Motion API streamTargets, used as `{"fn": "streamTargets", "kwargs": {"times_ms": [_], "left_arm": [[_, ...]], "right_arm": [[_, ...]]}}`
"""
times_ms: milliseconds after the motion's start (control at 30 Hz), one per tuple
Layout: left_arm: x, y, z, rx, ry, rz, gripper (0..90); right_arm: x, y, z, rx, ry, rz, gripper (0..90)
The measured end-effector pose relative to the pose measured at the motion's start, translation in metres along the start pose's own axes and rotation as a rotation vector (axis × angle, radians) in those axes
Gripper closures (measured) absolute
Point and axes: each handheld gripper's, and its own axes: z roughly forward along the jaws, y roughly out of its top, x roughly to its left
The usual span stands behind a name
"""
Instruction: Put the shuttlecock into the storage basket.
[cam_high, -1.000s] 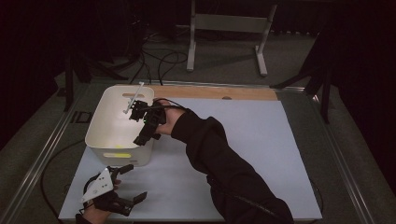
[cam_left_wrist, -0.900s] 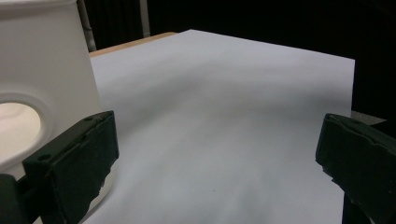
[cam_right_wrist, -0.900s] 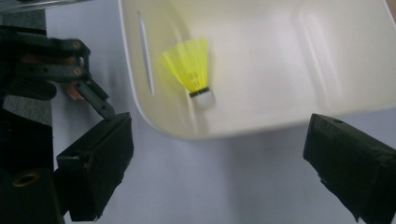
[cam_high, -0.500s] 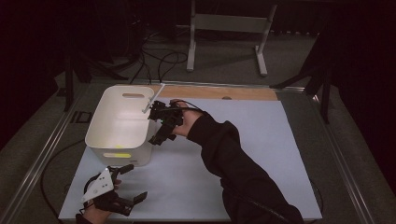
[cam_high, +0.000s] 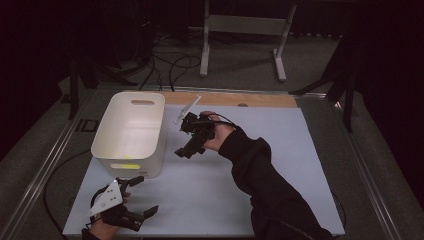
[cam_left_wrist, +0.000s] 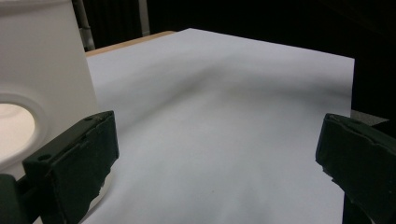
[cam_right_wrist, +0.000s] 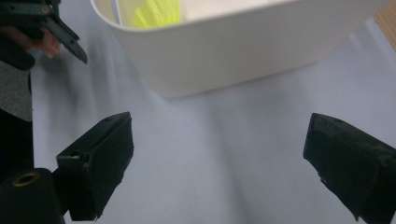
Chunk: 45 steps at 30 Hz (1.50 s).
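Both grippers empty, jaws wide. Right gripper (cam_high: 192, 142) has pulled back out of white bin (cam_high: 131, 131), now just beside its right wall; yellow item (cam_right_wrist: 156, 13) inside bin — drop-off likely done. Left gripper (cam_high: 131, 207) near bin's front.

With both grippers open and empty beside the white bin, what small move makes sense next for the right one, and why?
Probably draw the right gripper further back from the white bin toward the person's side. Its jaws stand wide apart with nothing between them, and a yellow item already lies inside the bin. The left gripper rests open near the table's front edge.
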Motion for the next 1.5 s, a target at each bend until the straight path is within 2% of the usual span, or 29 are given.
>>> {"fn": "streamTargets", "kwargs": {"times_ms": [133, 500, 533, 667, 700, 1033, 1500], "left_arm": [[0.000, 0.000, 0.000, -0.003, 0.002, 0.001, 0.0], [0.000, 0.001, 0.001, -0.001, -0.003, -0.002, 0.0], [0.000, 0.001, 0.002, -0.001, -0.002, 0.000, 0.0], [0.000, 0.001, 0.002, -0.002, -0.003, -0.002, 0.0], [0.000, 0.001, 0.002, 0.000, -0.003, 0.000, 0.0], [0.000, 0.001, 0.003, -0.001, -0.004, -0.001, 0.0], [0.000, 0.001, 0.003, -0.002, -0.004, 0.000, 0.0]], "right_arm": [[-0.002, -0.012, -0.003, -0.016, -0.016, 0.003, 9.2], [-0.007, -0.045, -0.006, -0.023, -0.005, 0.051, 8.8], [-0.008, -0.053, -0.007, -0.025, -0.010, 0.065, 8.8], [-0.009, -0.063, -0.008, -0.031, -0.016, 0.073, 8.8], [-0.009, -0.071, -0.009, -0.037, -0.020, 0.080, 8.8], [-0.012, -0.107, -0.012, -0.069, -0.024, 0.114, 8.8], [-0.007, -0.151, -0.017, -0.079, -0.033, 0.152, 8.8]]}}
